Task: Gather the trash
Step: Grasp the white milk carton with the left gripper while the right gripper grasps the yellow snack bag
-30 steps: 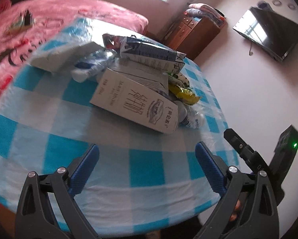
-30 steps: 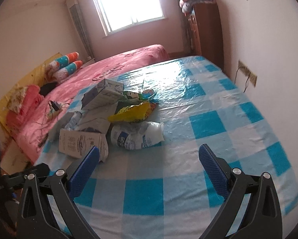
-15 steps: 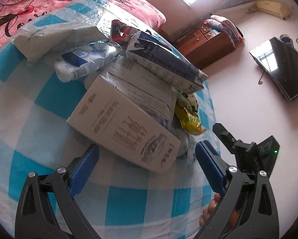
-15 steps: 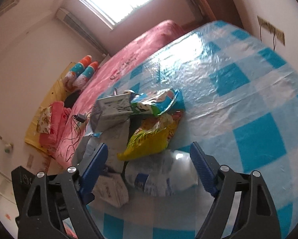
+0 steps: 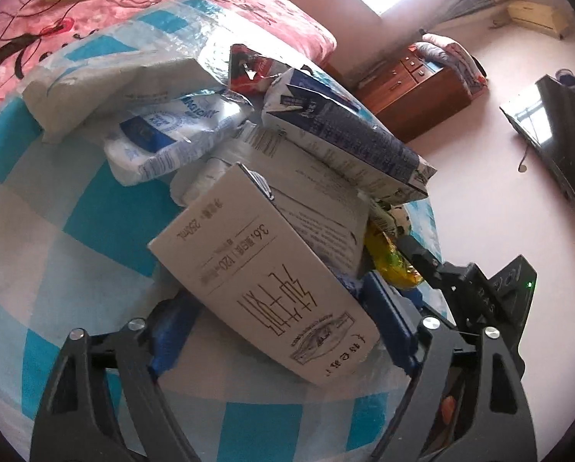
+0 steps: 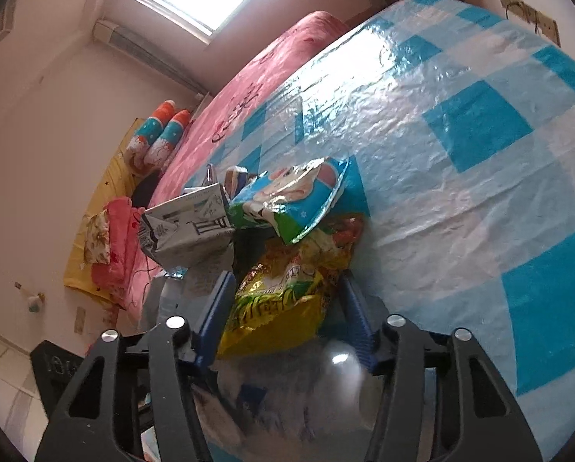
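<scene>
Here, trash pile (image 5: 272, 208) near tablecloth (image 5: 56, 254) edge

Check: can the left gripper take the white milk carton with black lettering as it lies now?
Probably yes. The left gripper already straddles the white milk carton with black lettering, which lies on top at the near edge of the pile; nothing covers it. The jaws are closing with the carton between them, though contact isn't clear.

The right gripper (image 6: 283, 315) was closing around a yellow snack bag (image 6: 283, 296) in the litter near the checked tablecloth's (image 6: 460, 154) near edge.
</scene>
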`<action>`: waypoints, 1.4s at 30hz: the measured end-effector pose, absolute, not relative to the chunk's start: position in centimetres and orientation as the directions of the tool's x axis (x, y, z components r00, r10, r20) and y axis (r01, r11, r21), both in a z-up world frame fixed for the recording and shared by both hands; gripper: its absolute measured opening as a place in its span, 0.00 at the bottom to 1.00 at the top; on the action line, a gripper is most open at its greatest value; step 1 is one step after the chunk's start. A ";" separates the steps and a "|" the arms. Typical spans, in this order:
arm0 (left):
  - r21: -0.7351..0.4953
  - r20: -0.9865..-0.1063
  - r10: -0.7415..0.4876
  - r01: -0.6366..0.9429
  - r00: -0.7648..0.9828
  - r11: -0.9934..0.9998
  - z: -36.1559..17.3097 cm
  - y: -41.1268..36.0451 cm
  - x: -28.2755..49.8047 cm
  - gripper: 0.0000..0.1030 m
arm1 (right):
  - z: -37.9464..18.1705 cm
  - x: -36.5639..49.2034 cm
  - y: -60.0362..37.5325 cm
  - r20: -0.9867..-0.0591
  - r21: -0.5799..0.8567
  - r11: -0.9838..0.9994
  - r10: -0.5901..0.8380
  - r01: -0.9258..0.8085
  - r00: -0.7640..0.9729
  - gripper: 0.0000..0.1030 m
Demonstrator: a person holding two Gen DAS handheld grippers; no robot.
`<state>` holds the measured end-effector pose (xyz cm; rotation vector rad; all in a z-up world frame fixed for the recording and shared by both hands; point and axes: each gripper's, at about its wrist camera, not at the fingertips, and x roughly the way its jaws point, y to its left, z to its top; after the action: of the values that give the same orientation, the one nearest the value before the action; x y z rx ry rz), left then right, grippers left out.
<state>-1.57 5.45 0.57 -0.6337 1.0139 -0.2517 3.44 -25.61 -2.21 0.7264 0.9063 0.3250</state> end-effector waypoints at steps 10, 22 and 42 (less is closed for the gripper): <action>-0.637 -0.672 -0.521 -0.052 0.526 0.769 0.6 5.3 -1.5 0.67 | -1.8 3.4 -23.8 -0.613 0.630 0.776 0.480 0.021 0.628 0.37; -0.674 -0.637 -0.572 -0.014 0.516 0.739 0.9 6.9 -1.9 0.25 | -1.7 0.6 -23.8 -0.596 0.639 0.769 0.482 0.016 0.643 0.26; -0.580 -0.718 -0.482 -0.049 0.503 0.813 0.4 5.0 -0.7 0.73 | 0.7 -5.8 -22.5 -0.565 0.602 0.795 0.491 -0.074 0.663 0.20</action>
<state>-0.69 4.97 0.40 -0.5873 1.0235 -0.2802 -5.76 -22.51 0.66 0.5775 0.7884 0.3400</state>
